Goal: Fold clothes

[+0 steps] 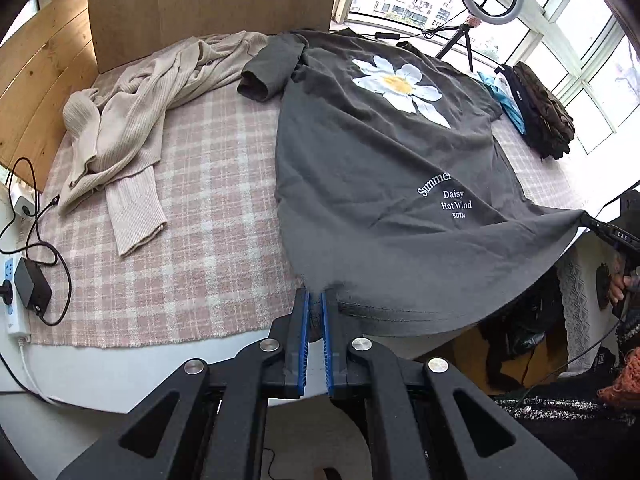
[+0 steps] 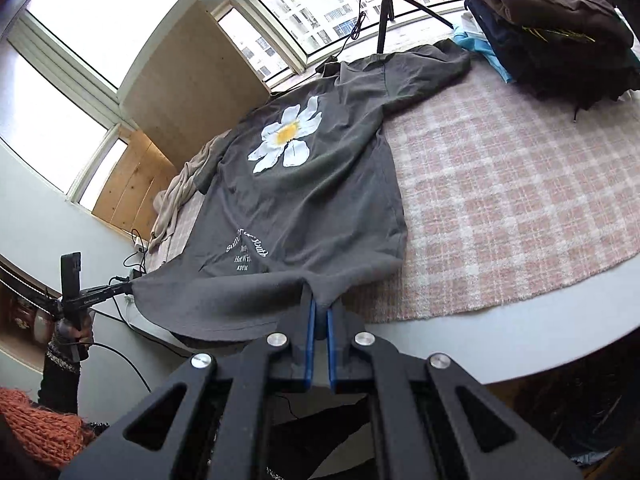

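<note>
Both jaws clamp T-shirt [image 1: 380,152] hem corners

Dark grey T-shirt [image 1: 360,152] bears a white-and-yellow daisy [image 1: 400,84]; pink plaid cloth [image 1: 192,200]; beige cardigan [image 1: 132,128]; folded pile [image 2: 548,24] perhaps brown.

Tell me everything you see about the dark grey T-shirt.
The dark grey T-shirt looks like soft cotton, with a white daisy print and white lettering. It lies spread, slightly wrinkled, on the pink checked cloth. Its hem is lifted off the edge, pinched by the left gripper and right gripper. One sleeve touches the beige cardigan.
</note>
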Motion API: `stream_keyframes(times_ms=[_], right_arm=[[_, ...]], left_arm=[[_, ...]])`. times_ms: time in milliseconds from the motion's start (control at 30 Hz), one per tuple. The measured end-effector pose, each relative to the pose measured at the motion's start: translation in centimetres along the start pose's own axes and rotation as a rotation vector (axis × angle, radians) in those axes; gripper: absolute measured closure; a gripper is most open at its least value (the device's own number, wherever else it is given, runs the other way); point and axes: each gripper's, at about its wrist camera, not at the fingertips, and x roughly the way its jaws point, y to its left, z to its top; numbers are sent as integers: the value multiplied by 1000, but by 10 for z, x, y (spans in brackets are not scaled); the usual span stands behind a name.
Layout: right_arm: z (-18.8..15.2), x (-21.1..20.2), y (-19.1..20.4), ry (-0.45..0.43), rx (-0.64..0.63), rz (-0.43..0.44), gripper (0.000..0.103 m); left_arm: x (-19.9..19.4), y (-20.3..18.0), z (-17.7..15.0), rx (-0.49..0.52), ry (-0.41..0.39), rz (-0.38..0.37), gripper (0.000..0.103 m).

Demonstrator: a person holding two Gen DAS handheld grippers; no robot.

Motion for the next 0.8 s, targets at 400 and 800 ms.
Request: stream_keyframes(times_ms=[400,800], right_arm=[[283,-166,218,-451,-428,-98,99],[158,-172,193,-287,-483,-202,99]], left_arm=[[-283,-14,231,114,-641,143,103],[-263,-25,112,201,-428,207,103]])
